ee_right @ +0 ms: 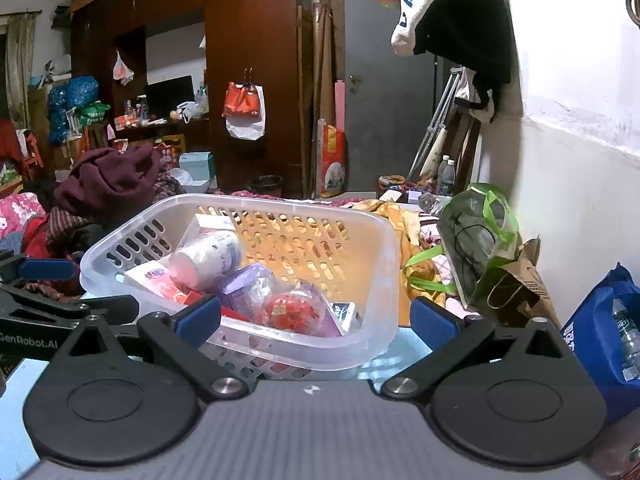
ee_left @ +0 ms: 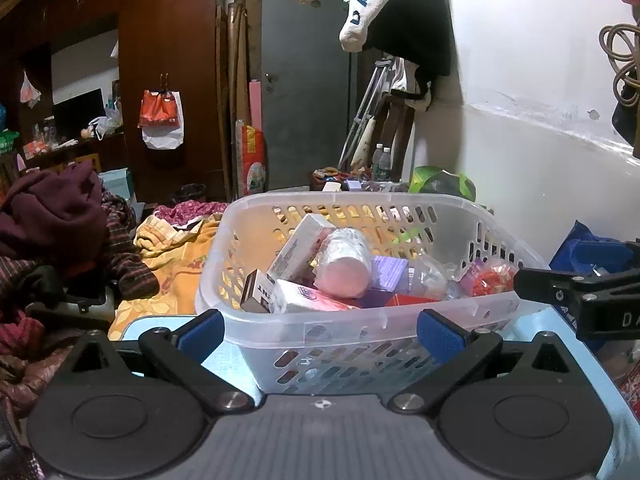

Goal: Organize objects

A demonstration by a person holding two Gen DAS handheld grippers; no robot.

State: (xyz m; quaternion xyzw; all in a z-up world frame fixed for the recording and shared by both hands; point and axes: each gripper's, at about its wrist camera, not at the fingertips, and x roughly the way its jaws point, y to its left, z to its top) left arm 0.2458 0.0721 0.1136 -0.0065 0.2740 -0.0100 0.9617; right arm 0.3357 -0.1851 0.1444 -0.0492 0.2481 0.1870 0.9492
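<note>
Basket (ee_left: 360,320) of boxes and packets sits on the blue bench (ee_left: 228,356) right ahead of you, both the left tool (ee_left: 320,330) and right tool (ee_right: 316,320) spread wide, empty; nudge its rim and it may slide off.

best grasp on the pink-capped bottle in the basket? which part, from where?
Grip the bottle across its wrapped body, coming from above. It lies tilted on top of the boxes with its pink end toward the near rim of the basket, so its sides look exposed and the walls block a level approach. Both grippers are open.
</note>
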